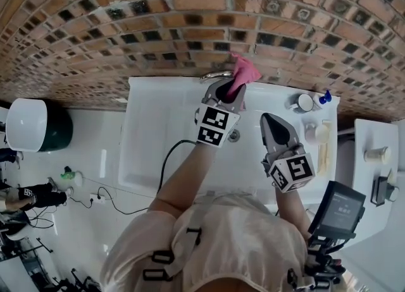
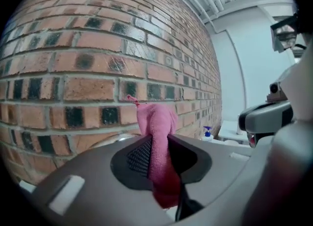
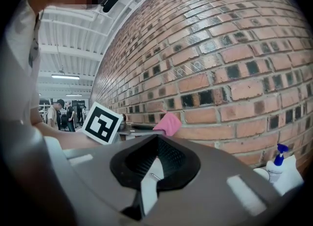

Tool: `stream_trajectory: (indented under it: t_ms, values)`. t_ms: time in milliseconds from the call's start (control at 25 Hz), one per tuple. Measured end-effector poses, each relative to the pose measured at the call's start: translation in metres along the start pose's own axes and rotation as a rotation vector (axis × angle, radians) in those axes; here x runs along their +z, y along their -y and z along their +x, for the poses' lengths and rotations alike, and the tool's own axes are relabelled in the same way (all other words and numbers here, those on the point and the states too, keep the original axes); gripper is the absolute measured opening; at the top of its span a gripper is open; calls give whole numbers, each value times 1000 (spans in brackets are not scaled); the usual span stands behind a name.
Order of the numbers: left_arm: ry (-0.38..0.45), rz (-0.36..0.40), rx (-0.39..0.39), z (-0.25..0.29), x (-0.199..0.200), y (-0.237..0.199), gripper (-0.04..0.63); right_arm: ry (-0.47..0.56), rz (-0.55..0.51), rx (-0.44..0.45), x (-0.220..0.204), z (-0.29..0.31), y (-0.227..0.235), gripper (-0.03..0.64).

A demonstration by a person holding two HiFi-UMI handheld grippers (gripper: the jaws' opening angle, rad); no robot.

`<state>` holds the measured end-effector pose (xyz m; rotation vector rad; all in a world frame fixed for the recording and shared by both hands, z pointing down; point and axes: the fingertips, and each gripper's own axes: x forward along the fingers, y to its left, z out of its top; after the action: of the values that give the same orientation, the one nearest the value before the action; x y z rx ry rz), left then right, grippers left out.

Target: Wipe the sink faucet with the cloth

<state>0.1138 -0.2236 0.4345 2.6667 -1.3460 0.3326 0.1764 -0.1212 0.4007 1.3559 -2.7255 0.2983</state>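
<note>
A white sink (image 1: 158,133) stands against a brick wall, with a chrome faucet (image 1: 214,76) at its back rim. My left gripper (image 1: 232,90) is over the basin by the faucet, shut on a pink cloth (image 1: 244,69) that sticks up past its tips toward the wall. In the left gripper view the cloth (image 2: 155,122) is pinched between the pads, with the faucet's chrome curve (image 2: 113,140) just behind. My right gripper (image 1: 276,125) hovers over the basin's right part, shut and holding nothing. In its own view the jaws (image 3: 157,141) meet, and the cloth (image 3: 169,123) shows ahead.
A blue-pump soap bottle (image 1: 324,97) and a white cup (image 1: 304,102) stand on the sink's right back corner. The drain (image 1: 234,135) lies mid-basin. A white round bin (image 1: 28,124) is on the floor at left, and a side counter (image 1: 374,177) at right.
</note>
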Motion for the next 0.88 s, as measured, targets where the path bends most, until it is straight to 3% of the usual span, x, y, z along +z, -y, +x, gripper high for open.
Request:
stream_trajectory:
  t_ms: [120, 640, 760, 880]
  values:
    - [-64, 45, -22, 16, -19, 12, 84, -11, 5, -10, -5, 2, 8, -8]
    - [-259, -2, -66, 47, -106, 17, 84, -39, 51, -41, -24, 8, 32, -8]
    - [-251, 5, -78, 47, -103, 20, 83, -32, 50, -44, -22, 9, 34, -8]
    - [-189, 0, -90, 36, -73, 26, 84, -27, 48, -46, -19, 8, 33, -8]
